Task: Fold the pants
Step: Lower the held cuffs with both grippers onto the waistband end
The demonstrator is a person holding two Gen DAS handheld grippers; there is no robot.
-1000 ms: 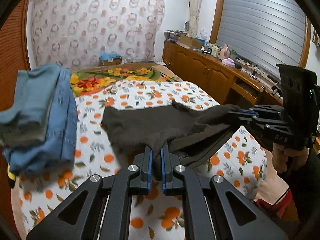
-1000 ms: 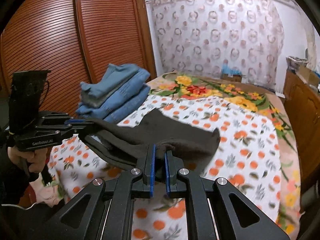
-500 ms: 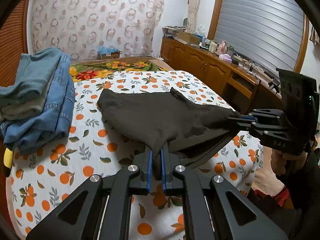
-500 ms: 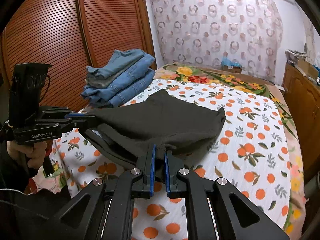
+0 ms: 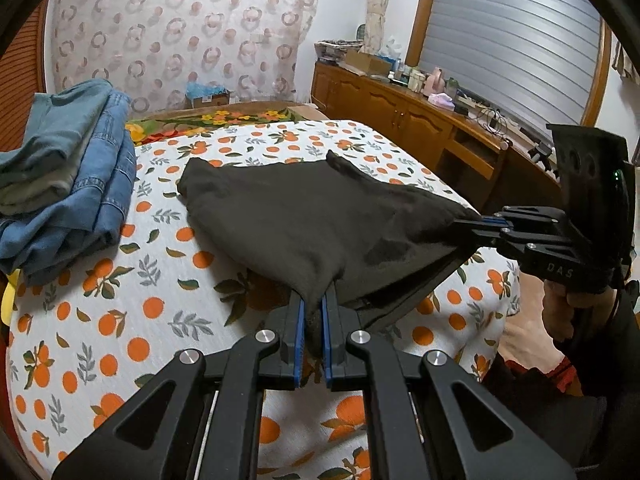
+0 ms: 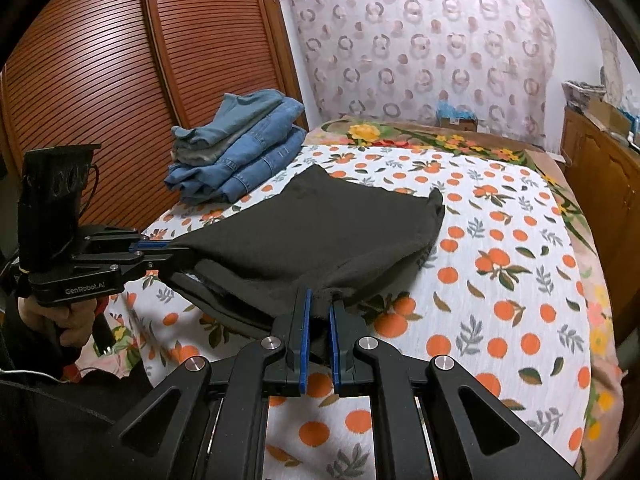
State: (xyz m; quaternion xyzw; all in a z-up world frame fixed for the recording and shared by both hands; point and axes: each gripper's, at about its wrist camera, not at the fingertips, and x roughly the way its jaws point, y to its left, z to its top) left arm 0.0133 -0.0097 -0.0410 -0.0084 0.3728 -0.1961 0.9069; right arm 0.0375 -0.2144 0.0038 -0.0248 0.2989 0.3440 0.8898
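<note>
Dark grey pants (image 5: 304,216) lie folded on the orange-print bed sheet (image 5: 120,312), their far part flat and their near edge lifted. My left gripper (image 5: 312,300) is shut on the near left corner of the pants. My right gripper (image 5: 476,224) is shut on the near right corner. In the right wrist view the pants (image 6: 320,232) stretch between my right gripper (image 6: 318,300) and my left gripper (image 6: 172,248). A lower layer of the pants hangs beneath the held edge.
A stack of folded blue jeans (image 5: 68,184) sits at the bed's far left, also in the right wrist view (image 6: 240,148). A wooden sideboard (image 5: 420,128) with clutter runs along the right. A slatted wooden wardrobe (image 6: 100,80) stands left of the bed.
Both grippers have moved down and back toward the near edge with the pants' corners. The pants now lie flatter on the sheet.
</note>
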